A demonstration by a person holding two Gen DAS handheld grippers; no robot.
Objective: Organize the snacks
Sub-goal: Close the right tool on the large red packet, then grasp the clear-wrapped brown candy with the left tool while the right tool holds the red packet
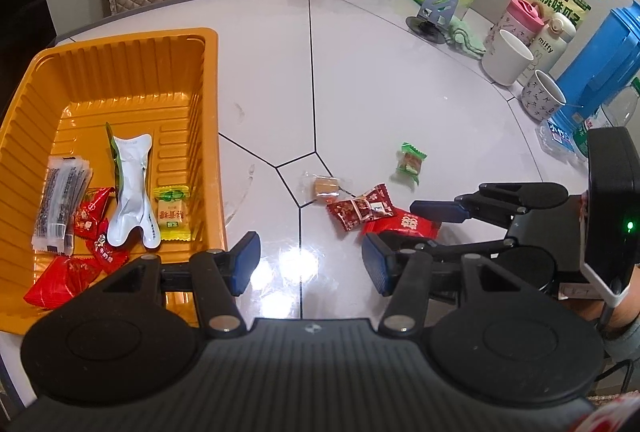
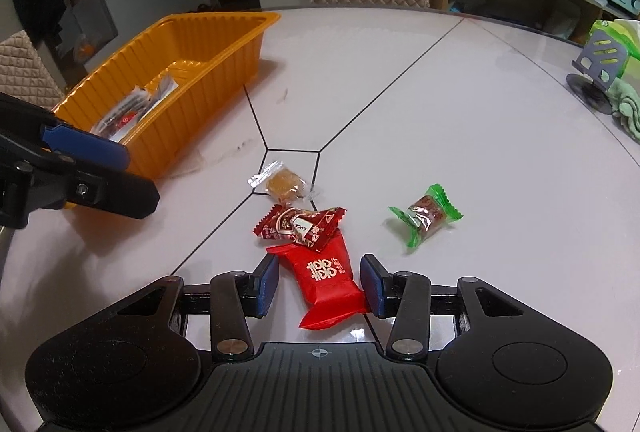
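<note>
My left gripper and right gripper match: ribbed black bodies, round side discs, silver pivot screws, blue pads. At three o'clock in the left view: a green light and grey sleeve.

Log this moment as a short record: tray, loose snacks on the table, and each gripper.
tray: orange tray on the white table, already holding several wrapped snacks
loose snacks: bright red packet, dark red candy overlapping its far end, clear-wrapped brown candy, green-wrapped candy
right gripper: jaws either side of the bright red packet, with a gap at the left pad; no grip yet
left gripper: open, nothing between its jaws, beside the tray's near corner
</note>
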